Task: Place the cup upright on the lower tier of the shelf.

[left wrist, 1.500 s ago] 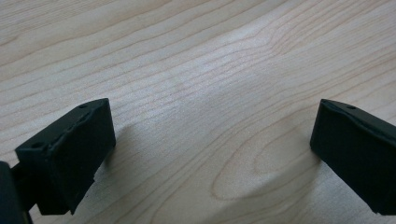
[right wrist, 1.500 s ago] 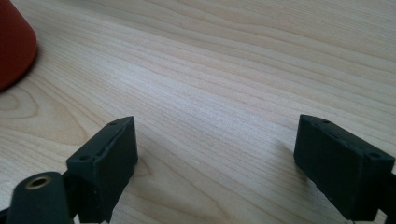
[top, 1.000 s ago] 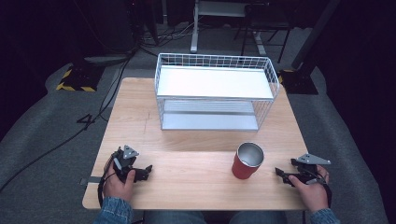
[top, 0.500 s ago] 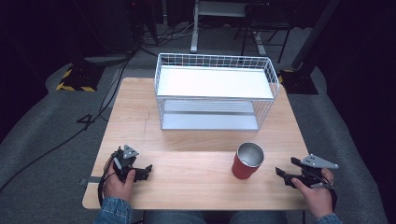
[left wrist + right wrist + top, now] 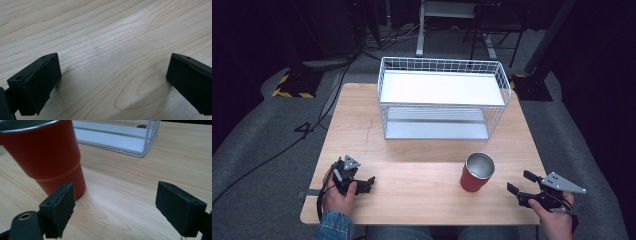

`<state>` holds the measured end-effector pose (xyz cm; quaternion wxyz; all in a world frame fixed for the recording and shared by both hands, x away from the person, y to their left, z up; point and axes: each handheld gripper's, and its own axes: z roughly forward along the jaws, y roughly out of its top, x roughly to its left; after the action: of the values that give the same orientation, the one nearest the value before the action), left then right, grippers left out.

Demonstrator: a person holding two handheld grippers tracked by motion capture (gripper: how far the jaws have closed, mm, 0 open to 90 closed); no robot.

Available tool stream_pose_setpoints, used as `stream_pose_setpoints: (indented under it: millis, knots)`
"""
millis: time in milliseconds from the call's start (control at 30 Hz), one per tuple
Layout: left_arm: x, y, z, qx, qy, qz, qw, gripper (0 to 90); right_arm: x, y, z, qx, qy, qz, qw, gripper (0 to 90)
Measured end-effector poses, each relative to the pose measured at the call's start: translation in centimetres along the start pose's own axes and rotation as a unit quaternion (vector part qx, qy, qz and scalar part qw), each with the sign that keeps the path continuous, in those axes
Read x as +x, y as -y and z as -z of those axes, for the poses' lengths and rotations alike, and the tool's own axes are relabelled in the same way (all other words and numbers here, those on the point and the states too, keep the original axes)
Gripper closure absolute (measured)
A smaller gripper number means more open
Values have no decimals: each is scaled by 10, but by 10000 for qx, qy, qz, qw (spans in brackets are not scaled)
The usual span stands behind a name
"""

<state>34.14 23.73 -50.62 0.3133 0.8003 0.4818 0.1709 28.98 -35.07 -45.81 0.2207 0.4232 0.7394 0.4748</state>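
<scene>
A red cup (image 5: 477, 173) with a shiny metal inside stands upright on the wooden table (image 5: 422, 195), right of centre near the front. My right gripper (image 5: 521, 183) rests low at the front right, open, a short way right of the cup. In the right gripper view the red cup (image 5: 47, 155) rises just beyond the left fingertip (image 5: 58, 208), and nothing lies between the jaws. My left gripper (image 5: 369, 182) lies on the table at the front left, open. Bare wood shows between its fingertips (image 5: 37, 82) in the left gripper view.
A white wire rack (image 5: 443, 97) with two shelves stands at the back middle of the table; its lower shelf corner (image 5: 135, 147) shows behind the cup. Dark floor with cables and a yellow-black striped base (image 5: 292, 87) surrounds the table.
My right gripper has drifted slightly back toward the table's front right corner. The left gripper and the cup have not moved.
</scene>
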Motion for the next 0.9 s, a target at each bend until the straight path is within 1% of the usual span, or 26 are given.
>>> stream_pose_setpoints:
  millis: [67, 133, 200, 233, 300, 333, 400, 433, 500, 700, 800, 900]
  knots:
    - [0, 0, 0, -1, 3, 1, 10000, 3, 5, 1, -1, -10, -32, -19, 10000, 158]
    - [0, 0, 0, 0, 0, 2, 10000, 3, 6, 1, -2, -15, -51, -12, 10000, 157]
    - [0, 0, 0, -2, 1, 2, 10000, 3, 13, 1, -5, -9, -75, -15, 10000, 157]
    - [0, 0, 0, -2, 2, 6, 10000, 3, 18, 2, -7, 13, -130, 7, 9999, 157]
    - [0, 0, 0, -1, 0, 2, 10000, 3, 24, 1, -10, 21, -184, 105, 9998, 156]
    - [0, 0, 0, -1, 1, 3, 10000, 3, 32, 0, -14, 68, -245, 196, 9995, 157]
    - [0, 0, 0, -1, 0, 1, 10000, 3, 34, 0, -16, 85, -276, 234, 9993, 157]
    - [0, 0, 0, -2, 1, 1, 10000, 3, 42, -1, -23, 199, -354, 370, 9985, 157]
    - [0, 0, 0, 0, 0, 1, 10000, 3, 47, -1, -28, 303, -405, 446, 9977, 157]
    - [0, 0, 0, 0, 1, 2, 10000, 3, 58, -5, -42, 267, -511, 535, 9969, 157]
    - [0, 0, 0, 0, 1, 2, 10000, 3, 62, -6, -49, 288, -539, 562, 9965, 157]
    - [0, 0, 0, -1, 0, 1, 10000, 3, 65, -7, -52, 267, -526, 611, 9964, 157]
